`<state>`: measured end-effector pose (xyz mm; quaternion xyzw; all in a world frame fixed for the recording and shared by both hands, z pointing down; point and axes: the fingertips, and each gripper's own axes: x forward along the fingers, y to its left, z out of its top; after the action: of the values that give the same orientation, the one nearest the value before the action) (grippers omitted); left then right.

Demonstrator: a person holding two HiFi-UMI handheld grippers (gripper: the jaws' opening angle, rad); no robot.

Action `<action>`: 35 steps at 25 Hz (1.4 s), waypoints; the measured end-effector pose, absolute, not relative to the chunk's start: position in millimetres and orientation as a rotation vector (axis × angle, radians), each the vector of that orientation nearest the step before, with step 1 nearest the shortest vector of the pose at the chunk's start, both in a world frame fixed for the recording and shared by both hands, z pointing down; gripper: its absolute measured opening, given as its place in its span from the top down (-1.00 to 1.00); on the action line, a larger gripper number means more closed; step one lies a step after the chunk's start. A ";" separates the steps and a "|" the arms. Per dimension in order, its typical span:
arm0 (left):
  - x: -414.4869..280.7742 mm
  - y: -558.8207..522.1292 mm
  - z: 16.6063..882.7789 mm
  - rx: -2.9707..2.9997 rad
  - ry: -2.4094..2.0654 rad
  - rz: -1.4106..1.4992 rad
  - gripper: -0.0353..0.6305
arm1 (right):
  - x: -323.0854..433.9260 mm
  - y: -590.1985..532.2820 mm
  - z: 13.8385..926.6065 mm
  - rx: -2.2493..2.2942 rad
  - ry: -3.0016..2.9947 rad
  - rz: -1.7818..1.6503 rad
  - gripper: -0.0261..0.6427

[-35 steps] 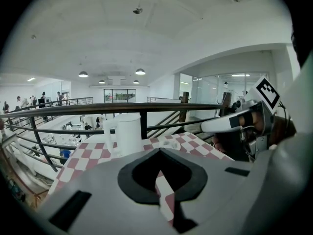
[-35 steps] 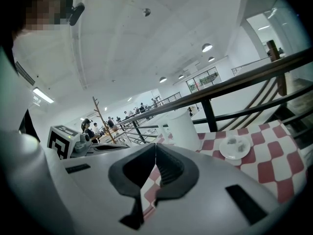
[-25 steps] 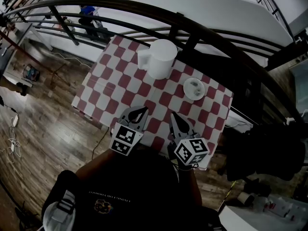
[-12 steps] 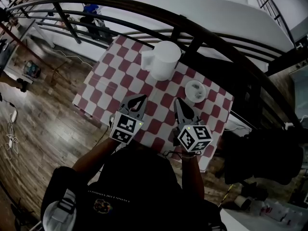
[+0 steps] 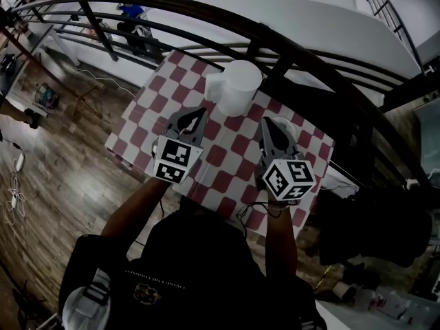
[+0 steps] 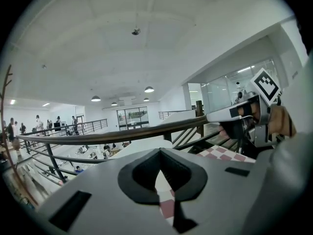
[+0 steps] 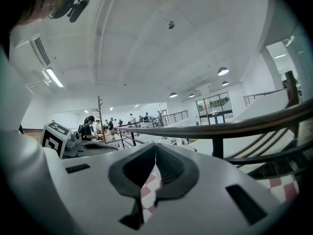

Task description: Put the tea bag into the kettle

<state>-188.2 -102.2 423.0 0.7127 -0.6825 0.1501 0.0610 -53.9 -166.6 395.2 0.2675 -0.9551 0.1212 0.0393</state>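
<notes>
The right gripper [image 5: 265,122], jaws pressed together on nothing, should be opening before it comes down on the dish [image 5: 291,126] just near-right of the kettle [image 5: 237,86]. The tea bag is probably lying there, hidden beneath the gripper. The left gripper [image 5: 200,112], likewise closed and empty, is hovering near-left of the kettle. Both are pointing almost level toward it.

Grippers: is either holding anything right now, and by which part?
Nothing held: left gripper and right gripper both have their jaws together, with nothing between them.
</notes>
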 end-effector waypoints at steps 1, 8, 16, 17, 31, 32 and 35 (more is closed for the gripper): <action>-190.7 -104.5 419.5 2.157 -2.072 0.446 0.88 | -55.2 -169.5 391.2 0.825 -2.934 0.363 0.88; -201.8 -118.3 402.8 2.157 -2.111 0.419 0.88 | -60.0 -189.8 371.4 0.862 -2.962 0.335 0.88; -210.4 -130.3 405.1 2.149 -2.119 0.418 0.88 | -64.2 -211.1 382.8 0.903 -2.945 0.394 0.88; -211.8 -132.2 407.3 2.143 -2.118 0.418 0.88 | -65.0 -213.5 384.3 0.904 -2.941 0.396 0.88; -237.8 -210.0 497.4 1.938 -2.092 0.376 0.88 | -121.9 -278.1 467.9 0.876 -2.889 0.393 0.88; -240.3 -211.9 496.2 1.936 -2.099 0.388 0.88 | -122.7 -280.2 470.7 0.875 -2.879 0.393 0.88; -251.8 -217.1 493.4 1.925 -2.125 0.404 0.88 | -122.6 -286.4 471.7 0.889 -2.869 0.397 0.88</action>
<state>-251.8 -217.1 493.4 0.6597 -0.7284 0.1384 0.1226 -122.6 -286.4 471.7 0.2931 -0.9454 0.1307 0.0561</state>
